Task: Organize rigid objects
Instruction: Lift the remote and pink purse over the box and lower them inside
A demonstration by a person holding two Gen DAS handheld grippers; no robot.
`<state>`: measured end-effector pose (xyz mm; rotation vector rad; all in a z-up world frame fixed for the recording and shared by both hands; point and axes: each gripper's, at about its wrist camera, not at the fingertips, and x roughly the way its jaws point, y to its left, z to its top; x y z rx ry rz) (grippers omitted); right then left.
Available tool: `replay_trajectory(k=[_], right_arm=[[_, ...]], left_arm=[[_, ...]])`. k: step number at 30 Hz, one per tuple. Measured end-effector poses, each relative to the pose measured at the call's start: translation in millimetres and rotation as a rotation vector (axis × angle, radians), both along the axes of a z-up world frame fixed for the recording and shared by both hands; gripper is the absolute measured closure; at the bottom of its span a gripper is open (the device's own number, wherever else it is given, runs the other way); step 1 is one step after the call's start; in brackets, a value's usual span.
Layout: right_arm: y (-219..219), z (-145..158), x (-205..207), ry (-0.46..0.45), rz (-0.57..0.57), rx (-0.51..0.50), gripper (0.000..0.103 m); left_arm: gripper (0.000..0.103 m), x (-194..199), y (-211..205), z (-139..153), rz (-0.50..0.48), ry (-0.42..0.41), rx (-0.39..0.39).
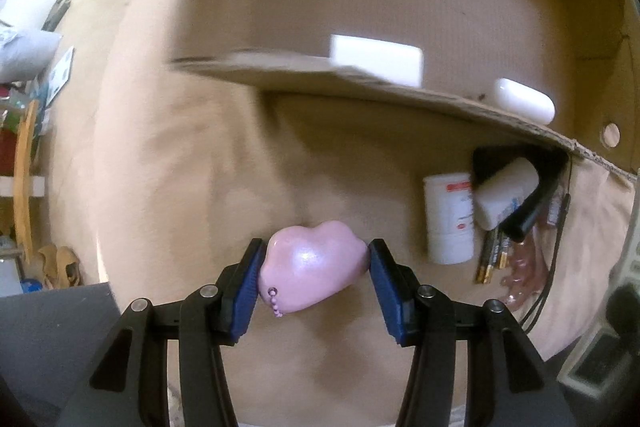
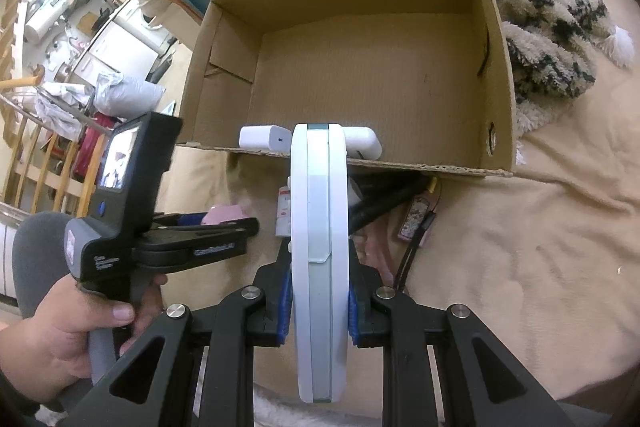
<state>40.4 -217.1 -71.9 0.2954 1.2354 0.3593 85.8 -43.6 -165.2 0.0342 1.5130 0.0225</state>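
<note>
Pink glossy heart-shaped case (image 1: 314, 265), rigid and likely slippery, sits clamped across its flanks in the left gripper (image 1: 313, 277); right gripper (image 2: 319, 311) holds a white disc-shaped device (image 2: 318, 259) edgewise.

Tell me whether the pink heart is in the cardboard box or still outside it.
Outside. The pink heart sits between the left gripper pads, in front of the cardboard box wall.

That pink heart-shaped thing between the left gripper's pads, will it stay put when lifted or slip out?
The pink heart looks glossy and rounded, so the left gripper may find it slippery, and its curved sides could let it twist. It appears rigid, probably light for its size. The small bead chain on it would likely dangle freely.
</note>
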Motion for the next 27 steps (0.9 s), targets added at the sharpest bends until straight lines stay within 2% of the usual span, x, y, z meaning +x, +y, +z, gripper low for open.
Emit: replay_trajectory(k=[5,10,15,20,23,27], right_arm=[[-2.3,3.4,-2.4,-0.012,-0.006,-0.002,0.080],[-9.9,12.7,-7.3,-0.049,-0.019,0.022,0.080],[-20.0,29.3,-11.4,-0.122,-0.044,0.063,0.080],[-33.3,54.7,-12.1,-0.246,-0.080,0.137,0.080],[-41.7,64.0,-7.8,-0.289,-0.106,0.157,0.080],[-53.5,74.1,6.2,-0.326,-0.135,0.164,0.080]], left_arm=[[0.054,-9.1,19.3,12.6,0.038,-0.025,0.016],[0.054,-18.9,30.9,39.0,0.048,-0.073,0.027],[0.054,-30.8,38.1,72.6,0.029,-0.154,0.037],[0.054,-33.1,39.7,106.3,0.020,-0.253,0.042],[0.054,-23.6,29.9,131.2,0.017,-0.297,0.041],[0.054,-9.6,29.8,149.3,0.004,-0.349,0.049]])
